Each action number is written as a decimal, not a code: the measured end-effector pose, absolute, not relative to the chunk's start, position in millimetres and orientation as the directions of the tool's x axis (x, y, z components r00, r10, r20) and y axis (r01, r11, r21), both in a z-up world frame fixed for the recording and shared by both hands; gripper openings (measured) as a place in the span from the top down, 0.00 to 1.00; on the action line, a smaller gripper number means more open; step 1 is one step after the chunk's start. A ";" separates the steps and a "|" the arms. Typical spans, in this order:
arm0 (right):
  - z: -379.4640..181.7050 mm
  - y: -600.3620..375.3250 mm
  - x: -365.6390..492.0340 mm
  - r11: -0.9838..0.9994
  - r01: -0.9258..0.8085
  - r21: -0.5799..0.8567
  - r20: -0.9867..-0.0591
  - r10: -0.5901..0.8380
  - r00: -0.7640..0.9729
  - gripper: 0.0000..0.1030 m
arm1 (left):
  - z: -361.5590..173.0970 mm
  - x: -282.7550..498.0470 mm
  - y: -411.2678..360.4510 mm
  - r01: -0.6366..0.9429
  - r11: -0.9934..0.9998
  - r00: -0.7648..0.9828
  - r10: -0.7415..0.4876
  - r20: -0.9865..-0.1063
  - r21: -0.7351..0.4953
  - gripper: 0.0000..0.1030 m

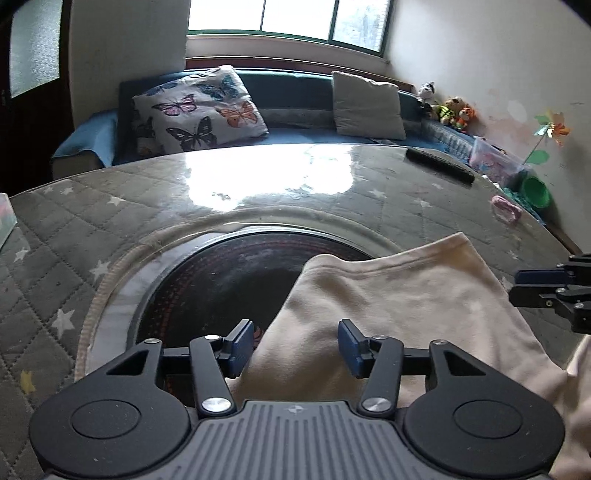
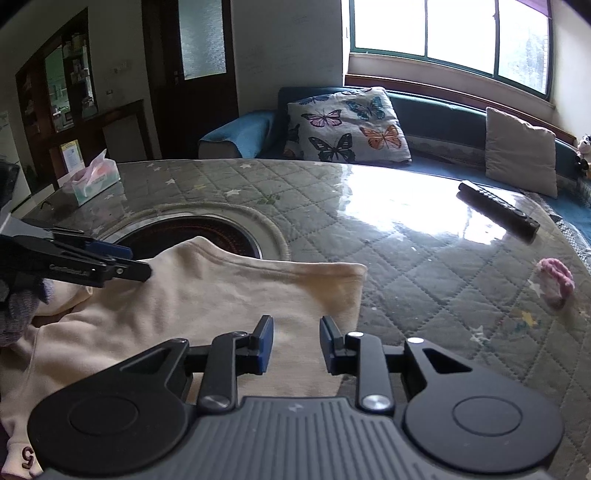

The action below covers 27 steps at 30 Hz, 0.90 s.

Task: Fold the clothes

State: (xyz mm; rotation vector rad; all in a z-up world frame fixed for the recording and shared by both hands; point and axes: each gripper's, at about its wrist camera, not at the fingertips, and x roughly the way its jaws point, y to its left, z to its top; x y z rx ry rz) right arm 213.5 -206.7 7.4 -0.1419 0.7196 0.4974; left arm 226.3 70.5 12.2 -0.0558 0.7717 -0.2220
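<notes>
Left gripper (image 1: 295, 349), black w/ blue pads: jaws parted, a clear gap between them, cream cotton garment (image 1: 399, 317) lying under and between the pads w/o being pinched. Right gripper (image 2: 296, 345), same build: jaws parted too but narrower, hovering over the garment's right edge, pads not pressing cloth.

Garment lies folded on the grey quilted table cover w/ white stars (image 2: 424, 266), under a glossy clear sheet. Its far left corner overlaps the round dark stove inset (image 2: 192, 232) in the table centre; right edge is straight, ending just beyond the right gripper. A ribbed cuff w/ a dark numeral (image 2: 26, 458) shows at bottom left in right wrist view.

Further out: pink knitted hair tie (image 2: 556, 282) to the right, well apart from garment; black remote (image 2: 496, 214) beyond it; tissue box (image 2: 94, 181) at far left. Behind table: blue sofa (image 2: 436, 114), butterfly-print cushion (image 2: 347, 125), plain grey cushion (image 2: 521, 151), window (image 2: 450, 33).
</notes>
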 end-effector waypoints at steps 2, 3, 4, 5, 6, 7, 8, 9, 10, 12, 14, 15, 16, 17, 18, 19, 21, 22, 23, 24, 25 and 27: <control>7.9 -205.1 212.6 0.871 -0.490 0.040 -0.661 0.391 0.640 0.74 | 13.0 225.6 70.6 0.196 0.968 0.688 -0.249 -0.682 -0.156 0.74; 8.3 -204.6 212.4 0.870 -0.492 0.039 -0.660 0.392 0.640 0.74 | 14.0 224.4 70.6 0.197 0.967 0.690 -0.254 -0.678 -0.162 0.87; 8.9 -204.0 212.2 0.869 -0.494 0.038 -0.660 0.393 0.640 0.74 | 15.1 223.2 70.1 0.195 0.968 0.695 -0.252 -0.674 -0.161 0.93; 9.5 -203.0 212.5 0.868 -0.495 0.038 -0.659 0.394 0.641 0.74 | 17.1 220.7 69.6 0.195 0.968 0.702 -0.252 -0.667 -0.160 0.96; 10.4 -202.3 212.1 0.867 -0.496 0.037 -0.657 0.396 0.642 0.74 | 19.9 216.7 68.2 0.200 0.967 0.711 -0.255 -0.656 -0.159 0.98; 12.0 -201.1 211.3 0.866 -0.498 0.037 -0.654 0.398 0.643 0.74 | 23.1 212.5 65.9 0.203 0.968 0.722 -0.250 -0.645 -0.147 0.99; 13.2 -200.3 210.5 0.865 -0.500 0.037 -0.652 0.400 0.644 0.74 | 27.5 205.4 61.3 0.217 0.968 0.739 -0.246 -0.627 -0.124 0.99; 14.4 -199.8 210.0 0.864 -0.502 0.036 -0.650 0.402 0.645 0.74 | 31.8 198.7 56.8 0.237 0.966 0.752 -0.252 -0.609 -0.107 1.00; 15.5 -199.5 209.4 0.863 -0.504 0.036 -0.648 0.404 0.646 0.74 | 35.1 192.8 52.1 0.259 0.962 0.759 -0.261 -0.597 -0.092 1.00; 17.7 -198.0 208.4 0.859 -0.510 0.037 -0.644 0.410 0.645 0.74 | 39.0 186.2 44.1 0.276 0.959 0.762 -0.261 -0.592 -0.068 1.00; 18.9 -196.4 208.0 0.858 -0.513 0.037 -0.642 0.414 0.646 0.74 | 38.2 189.5 43.6 0.266 0.962 0.760 -0.249 -0.600 -0.062 0.99; 18.9 -195.4 208.2 0.857 -0.515 0.040 -0.643 0.416 0.643 0.74 | 36.5 192.9 45.3 0.258 0.964 0.755 -0.245 -0.609 -0.067 0.96; 18.6 -193.5 207.9 0.855 -0.517 0.042 -0.644 0.419 0.640 0.74 | 34.2 196.4 47.9 0.242 0.968 0.749 -0.233 -0.620 -0.070 0.96; 18.4 -192.4 207.5 0.853 -0.520 0.043 -0.645 0.421 0.638 0.74 | 31.5 199.9 50.8 0.219 0.974 0.748 -0.209 -0.630 -0.063 0.95; 18.4 -190.2 206.9 0.850 -0.526 0.042 -0.645 0.425 0.635 0.74 | 29.0 201.7 53.6 0.206 0.977 0.748 -0.194 -0.635 -0.056 0.89; 18.3 -189.1 206.2 0.846 -0.531 0.042 -0.647 0.428 0.631 0.73 | 26.6 203.2 56.4 0.197 0.979 0.745 -0.186 -0.640 -0.055 0.85; 17.8 -186.3 205.7 0.841 -0.539 0.043 -0.649 0.434 0.625 0.73 | 21.8 205.2 62.3 0.187 0.981 0.739 -0.177 -0.650 -0.054 0.53; 17.2 -184.7 205.8 0.838 -0.545 0.045 -0.650 0.438 0.620 0.73 | 19.6 204.7 64.0 0.177 0.983 0.742 -0.161 -0.651 -0.041 0.51; 16.5 -183.5 205.5 0.835 -0.548 0.047 -0.651 0.442 0.617 0.73 | 17.7 204.5 65.3 0.180 0.983 0.744 -0.156 -0.650 -0.030 0.51; 15.4 -181.9 205.5 0.832 -0.553 0.049 -0.652 0.446 0.613 0.73 | 15.8 205.0 65.6 0.184 0.982 0.741 -0.158 -0.653 -0.028 0.51; 14.5 -180.2 205.3 0.829 -0.556 0.053 -0.654 0.450 0.609 0.73 | 13.8 205.8 65.9 0.182 0.983 0.738 -0.155 -0.657 -0.028 0.51; 11.9 -175.5 204.7 0.823 -0.565 0.058 -0.658 0.457 0.599 0.73 | 9.4 209.3 67.6 0.185 0.982 0.726 -0.160 -0.669 -0.034 0.52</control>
